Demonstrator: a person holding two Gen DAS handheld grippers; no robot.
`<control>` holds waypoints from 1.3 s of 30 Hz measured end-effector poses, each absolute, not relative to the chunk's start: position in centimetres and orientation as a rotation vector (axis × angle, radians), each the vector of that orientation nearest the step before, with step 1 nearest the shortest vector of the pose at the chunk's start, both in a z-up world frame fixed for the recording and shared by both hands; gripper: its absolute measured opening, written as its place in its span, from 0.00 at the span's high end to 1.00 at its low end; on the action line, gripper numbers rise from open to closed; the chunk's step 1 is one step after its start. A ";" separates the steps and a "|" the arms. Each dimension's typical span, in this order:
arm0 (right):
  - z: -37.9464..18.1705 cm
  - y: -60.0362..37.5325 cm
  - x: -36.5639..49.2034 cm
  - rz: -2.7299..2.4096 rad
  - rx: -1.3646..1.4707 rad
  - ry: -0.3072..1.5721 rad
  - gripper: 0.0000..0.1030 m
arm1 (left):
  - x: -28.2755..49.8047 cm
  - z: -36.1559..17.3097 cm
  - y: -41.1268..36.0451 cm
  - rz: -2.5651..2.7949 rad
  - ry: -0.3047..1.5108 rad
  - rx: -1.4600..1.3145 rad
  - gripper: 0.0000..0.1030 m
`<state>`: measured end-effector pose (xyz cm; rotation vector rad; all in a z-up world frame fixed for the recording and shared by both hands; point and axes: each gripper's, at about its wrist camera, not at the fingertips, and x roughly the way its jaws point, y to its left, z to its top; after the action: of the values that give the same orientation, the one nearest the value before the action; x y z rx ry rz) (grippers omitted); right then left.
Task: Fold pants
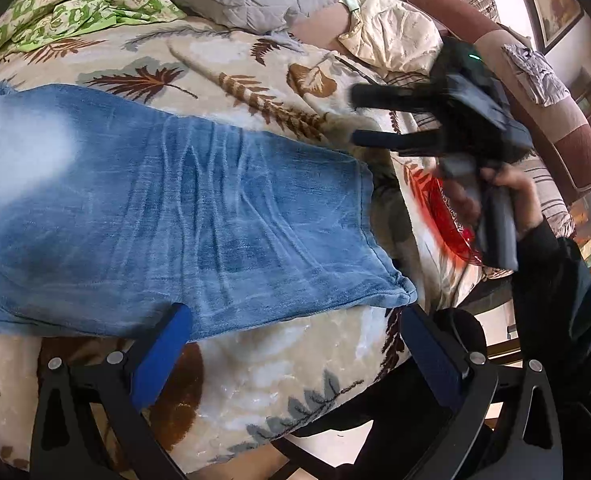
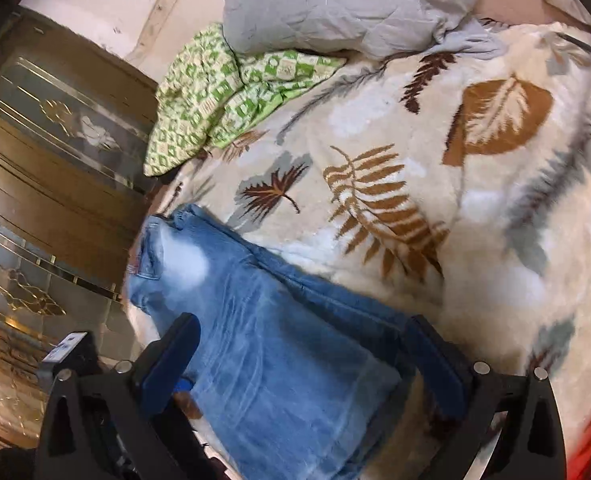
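Faded blue jeans (image 1: 167, 208) lie folded lengthwise on a leaf-patterned blanket (image 1: 279, 368). Their fold end points toward the bed's right edge. My left gripper (image 1: 295, 320) is open and empty, hovering at the jeans' near edge, fingers astride the corner. My right gripper (image 1: 353, 118) shows in the left wrist view, open and held in the air above the blanket beyond the jeans' end. In the right wrist view the jeans (image 2: 271, 360) run from the waistband at left to between my open right gripper's (image 2: 307, 328) fingers, which hold nothing.
A grey pillow (image 2: 335, 0) and a green checked cloth (image 2: 223, 92) lie at the bed's head. A cream garment (image 1: 391, 32) and a red object (image 1: 451, 216) lie at the right. A wooden glass-panelled wardrobe (image 2: 47, 184) stands left of the bed.
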<state>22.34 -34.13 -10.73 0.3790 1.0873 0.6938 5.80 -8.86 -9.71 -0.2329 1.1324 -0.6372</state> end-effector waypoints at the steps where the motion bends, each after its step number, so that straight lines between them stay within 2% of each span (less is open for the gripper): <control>1: -11.1 -33.8 22.7 0.678 0.357 1.104 0.00 | 5.8 -9.7 -8.8 -0.636 1.133 -0.238 0.00; 4: -13.4 -32.8 24.0 0.602 0.244 1.199 0.00 | 5.5 -9.9 -8.8 -0.646 1.137 -0.251 0.00; 8: -14.2 -33.1 23.3 0.645 0.214 1.229 0.00 | 5.1 -10.5 -9.7 -0.668 1.155 -0.248 0.00; 14: -15.4 -31.6 22.2 0.644 0.124 1.177 0.01 | 5.0 -10.9 -10.8 -0.680 1.168 -0.238 0.00; 15: -15.3 -31.4 22.0 0.642 0.109 1.163 0.13 | 5.1 -10.9 -10.8 -0.679 1.168 -0.242 0.00; 16: -15.1 -31.2 21.7 0.627 0.080 1.140 0.38 | 5.1 -10.9 -10.8 -0.678 1.170 -0.246 0.00; 18: -14.8 -31.5 21.5 0.639 0.079 1.115 0.79 | 5.1 -11.1 -10.7 -0.681 1.175 -0.259 0.00; 25: -12.8 -30.7 20.5 0.625 0.011 1.061 0.82 | 5.0 -11.5 -12.1 -0.754 1.192 -0.341 0.00; 32: -11.5 -30.2 22.2 0.605 0.029 1.138 0.82 | 7.0 -15.7 -15.0 -0.762 1.292 -0.821 0.00; 36: -11.9 -30.6 22.5 0.604 0.048 1.160 0.82 | 7.8 -16.1 -15.0 -0.657 1.203 -0.961 0.00; 39: -12.3 -31.0 22.5 0.605 0.073 1.163 0.82 | 8.4 -15.7 -15.0 -0.614 1.155 -0.963 0.00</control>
<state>22.46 -30.99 -12.32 0.0732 1.1626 0.6046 8.43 -14.96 -15.69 -0.9626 1.1554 -0.6138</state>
